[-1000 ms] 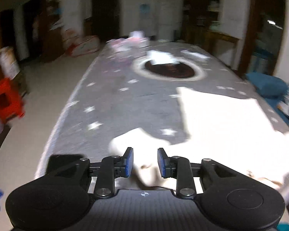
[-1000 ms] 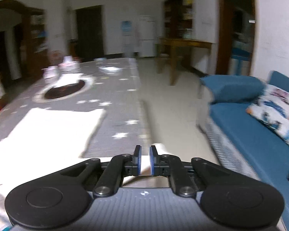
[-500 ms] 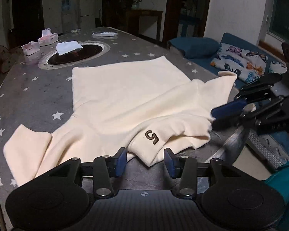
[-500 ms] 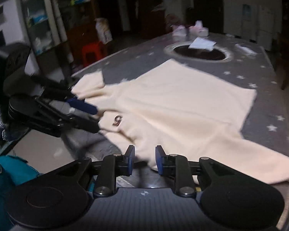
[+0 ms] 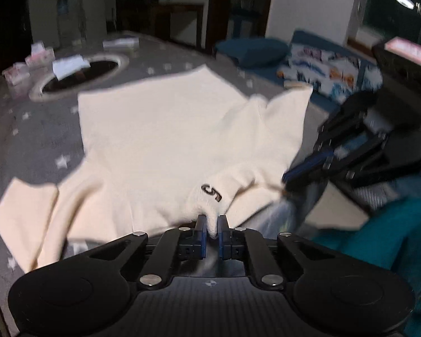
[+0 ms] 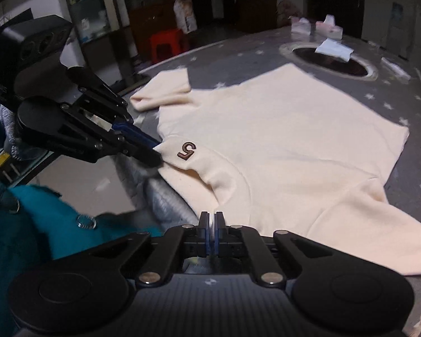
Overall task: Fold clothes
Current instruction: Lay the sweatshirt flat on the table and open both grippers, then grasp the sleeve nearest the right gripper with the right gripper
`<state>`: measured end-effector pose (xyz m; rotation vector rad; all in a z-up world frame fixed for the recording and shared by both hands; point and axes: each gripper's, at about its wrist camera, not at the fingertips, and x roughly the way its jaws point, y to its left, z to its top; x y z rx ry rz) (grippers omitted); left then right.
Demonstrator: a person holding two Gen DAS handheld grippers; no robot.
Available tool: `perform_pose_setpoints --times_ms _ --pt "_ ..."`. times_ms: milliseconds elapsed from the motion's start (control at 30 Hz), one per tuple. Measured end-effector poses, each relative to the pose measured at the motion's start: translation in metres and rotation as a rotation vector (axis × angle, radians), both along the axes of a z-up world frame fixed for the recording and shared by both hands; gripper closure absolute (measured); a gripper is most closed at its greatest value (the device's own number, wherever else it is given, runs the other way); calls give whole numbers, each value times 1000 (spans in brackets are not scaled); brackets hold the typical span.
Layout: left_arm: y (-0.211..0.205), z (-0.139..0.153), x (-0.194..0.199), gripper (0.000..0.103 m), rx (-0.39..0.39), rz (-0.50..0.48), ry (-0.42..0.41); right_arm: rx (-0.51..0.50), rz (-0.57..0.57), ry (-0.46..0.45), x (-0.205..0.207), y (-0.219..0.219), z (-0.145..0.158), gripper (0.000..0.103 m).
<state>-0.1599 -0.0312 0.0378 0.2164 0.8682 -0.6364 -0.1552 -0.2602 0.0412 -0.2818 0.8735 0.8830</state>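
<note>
A cream sweater (image 5: 165,137) with a brown "5" on its collar (image 5: 212,192) lies spread on the grey star-print table (image 5: 28,140). My left gripper (image 5: 212,224) is shut on the collar's near edge. In the right wrist view the sweater (image 6: 294,129) fills the middle, and the left gripper (image 6: 154,148) pinches the collar tip beside the "5" (image 6: 186,150). My right gripper (image 6: 211,221) is shut on the sweater's near edge at the shoulder. It shows blurred in the left wrist view (image 5: 287,179) at the sweater's right edge.
A round dark inset (image 6: 331,61) with a white cloth (image 6: 334,49) lies at the table's far end, with tissue boxes (image 6: 317,26) beyond. A blue sofa with cushions (image 5: 308,64) stands to the right. A red stool (image 6: 165,43) stands by the shelves. Teal clothing (image 6: 28,224) is near me.
Both grippers have closed on the sweater: the left on the collar, the right on the near shoulder edge. Half a second ago both were open just short of the fabric.
</note>
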Motion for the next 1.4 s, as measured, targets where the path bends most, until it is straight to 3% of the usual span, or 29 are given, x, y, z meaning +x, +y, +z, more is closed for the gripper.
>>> perform_pose_setpoints --times_ms 133,233,433,633,700,733,933,967,1033,1067,1100,1133,1400 --pt "5 3 4 90 -15 -29 31 34 -17 7 10 -10 11 94" --pt "12 19 15 87 -48 -18 -4 38 -71 -38 26 -21 24 92" --pt "17 36 68 61 4 165 -118 10 -274 -105 88 -47 31 84" --pt "25 24 151 59 62 378 -108 -6 -442 -78 162 -70 19 84" --pt "25 15 179 49 63 427 -86 -19 -473 -67 187 -72 13 75" --pt "26 11 189 47 68 443 -77 -27 -489 -63 199 -72 9 69" --pt "24 -14 231 45 88 459 -54 -52 -523 -4 247 -66 -14 69" --pt "23 -15 233 47 81 450 -58 -58 -521 5 252 -64 -17 70" --pt "21 -14 234 67 69 422 -68 -68 -514 2 259 -59 -21 71" --pt "21 -14 234 90 63 407 -72 -72 -509 -2 262 -56 -21 77" --pt "19 -13 234 96 66 400 -78 -71 -504 1 266 -53 -20 85" --pt "18 -13 234 96 79 396 -92 -71 -499 2 270 -50 -19 94" --pt "54 -8 239 99 139 472 -146 -63 -424 -61 301 -8 -8 97"
